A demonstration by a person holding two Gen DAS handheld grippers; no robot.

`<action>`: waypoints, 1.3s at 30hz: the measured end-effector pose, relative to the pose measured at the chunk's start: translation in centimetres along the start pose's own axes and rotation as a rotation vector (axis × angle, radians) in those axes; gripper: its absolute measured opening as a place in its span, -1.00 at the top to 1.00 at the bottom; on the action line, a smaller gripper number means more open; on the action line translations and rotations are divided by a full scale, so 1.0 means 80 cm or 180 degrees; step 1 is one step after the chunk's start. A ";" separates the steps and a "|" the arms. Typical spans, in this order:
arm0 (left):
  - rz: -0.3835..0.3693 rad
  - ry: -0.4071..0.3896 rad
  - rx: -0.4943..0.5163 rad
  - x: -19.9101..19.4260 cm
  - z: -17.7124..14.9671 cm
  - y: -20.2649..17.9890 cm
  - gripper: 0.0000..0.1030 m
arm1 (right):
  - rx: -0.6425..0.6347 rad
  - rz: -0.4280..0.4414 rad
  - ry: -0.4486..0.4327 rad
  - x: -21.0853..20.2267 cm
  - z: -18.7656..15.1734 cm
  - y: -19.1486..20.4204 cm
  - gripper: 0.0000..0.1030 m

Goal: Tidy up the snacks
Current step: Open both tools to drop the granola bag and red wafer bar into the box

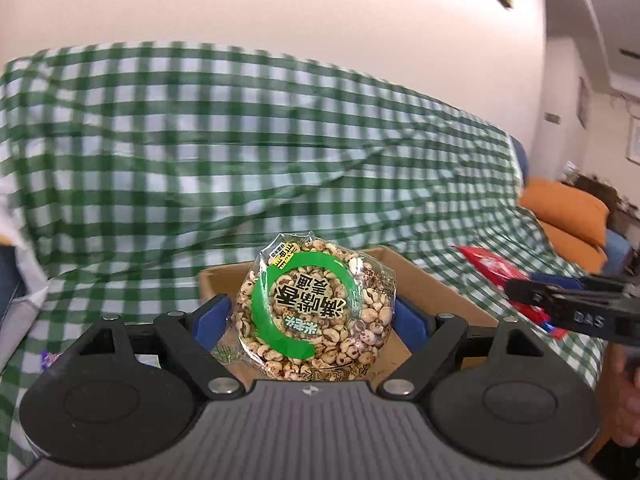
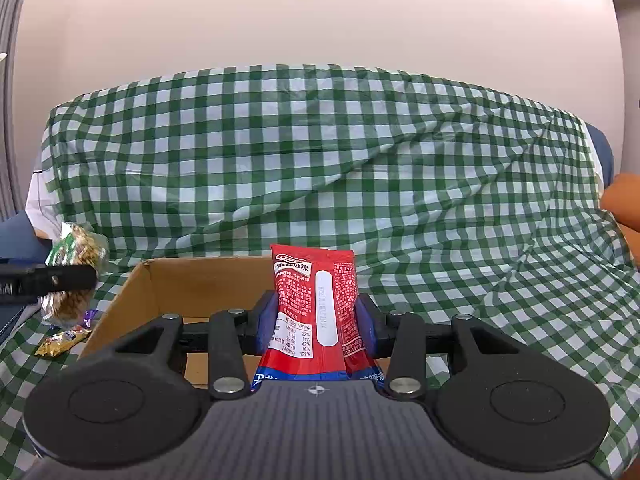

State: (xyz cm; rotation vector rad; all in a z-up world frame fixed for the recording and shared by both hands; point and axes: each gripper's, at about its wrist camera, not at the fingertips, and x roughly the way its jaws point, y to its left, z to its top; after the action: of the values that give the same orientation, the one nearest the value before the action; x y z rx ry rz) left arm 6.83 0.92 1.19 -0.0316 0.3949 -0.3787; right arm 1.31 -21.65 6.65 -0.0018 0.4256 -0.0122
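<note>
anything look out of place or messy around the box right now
Slightly. Two small wrapped snacks, a gold one and a purple one, lie loose on the checked cloth left of the cardboard box. Nothing looks spilled or torn.

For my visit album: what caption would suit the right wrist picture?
Right gripper holding a red snack packet upright above an open cardboard box on a green checked cloth.
</note>
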 end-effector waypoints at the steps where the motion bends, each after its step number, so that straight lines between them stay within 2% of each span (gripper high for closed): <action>1: -0.0034 -0.0006 0.0032 0.001 -0.001 -0.005 -0.73 | -0.0002 -0.0010 0.0009 0.001 -0.001 -0.001 0.15; 7: -0.0149 -0.0011 0.0050 0.009 -0.004 -0.016 -0.72 | -0.0032 -0.0021 0.0034 0.005 -0.002 0.002 0.15; 39: -0.0224 -0.0007 0.0020 0.015 -0.004 -0.023 -0.72 | -0.0130 0.0028 0.0049 0.007 -0.003 0.009 0.15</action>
State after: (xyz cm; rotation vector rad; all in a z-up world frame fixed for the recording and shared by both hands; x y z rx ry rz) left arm 7.10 -1.21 0.62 -0.0398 0.3910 -0.4493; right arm 1.75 -20.96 6.22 -0.0402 0.4413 0.0053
